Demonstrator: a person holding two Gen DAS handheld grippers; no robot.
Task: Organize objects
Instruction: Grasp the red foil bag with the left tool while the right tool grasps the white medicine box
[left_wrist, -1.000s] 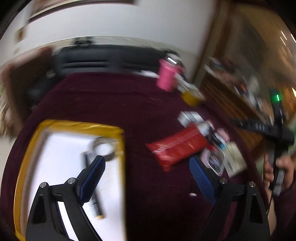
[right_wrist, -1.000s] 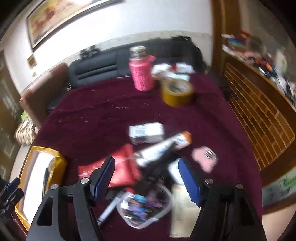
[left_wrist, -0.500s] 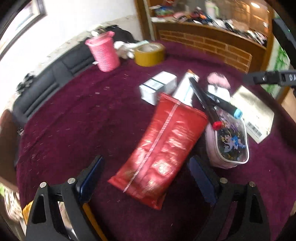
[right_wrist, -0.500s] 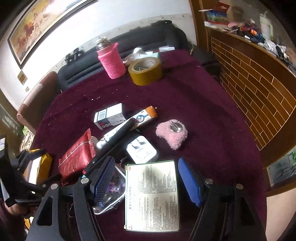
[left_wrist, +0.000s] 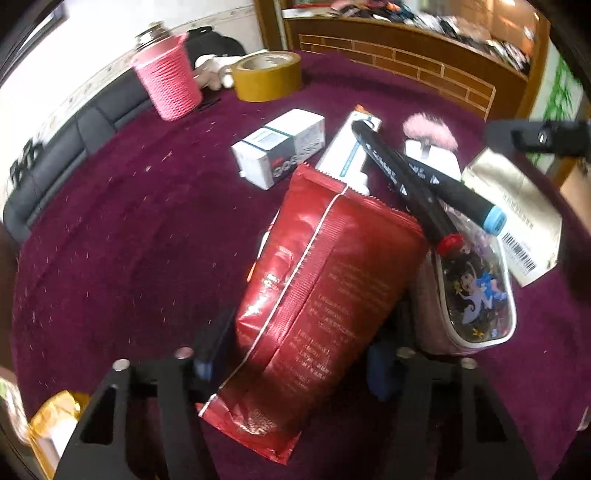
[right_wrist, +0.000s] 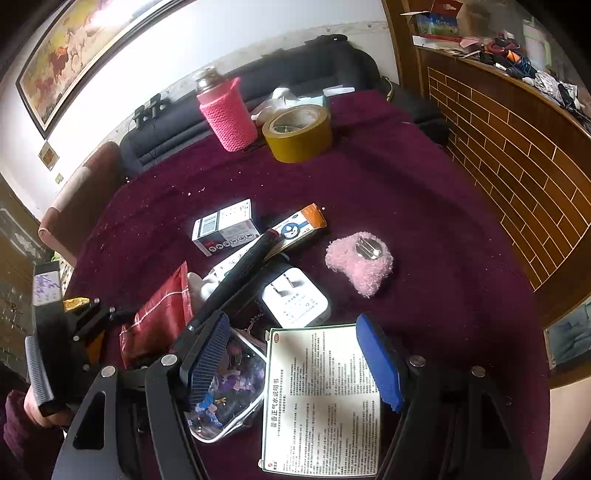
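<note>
A red foil packet (left_wrist: 325, 280) lies on the maroon tablecloth (left_wrist: 129, 221), its near end between the fingers of my left gripper (left_wrist: 295, 354). The jaws are closing; the pads stand close beside the packet's edges and no squeeze shows. From the right wrist view the packet (right_wrist: 155, 321) sits at the left with the left gripper (right_wrist: 92, 321) at its end. My right gripper (right_wrist: 295, 354) hovers open over a printed leaflet (right_wrist: 321, 398) and a clear pencil case (right_wrist: 229, 387). Two black markers (left_wrist: 399, 184) rest across the pile.
A white box (right_wrist: 225, 225), a tube (right_wrist: 295, 229), a white charger (right_wrist: 295, 299) and a pink fluffy piece (right_wrist: 360, 262) lie mid-table. A pink-sleeved bottle (right_wrist: 229, 114) and yellow tape roll (right_wrist: 297, 133) stand at the back. A yellow-rimmed tray (left_wrist: 51, 417) is at the near left.
My left gripper swung from over the yellow tray to the red packet, dropped lower, and its jaws narrowed around it. The right gripper came over the leaflet, then held still.
</note>
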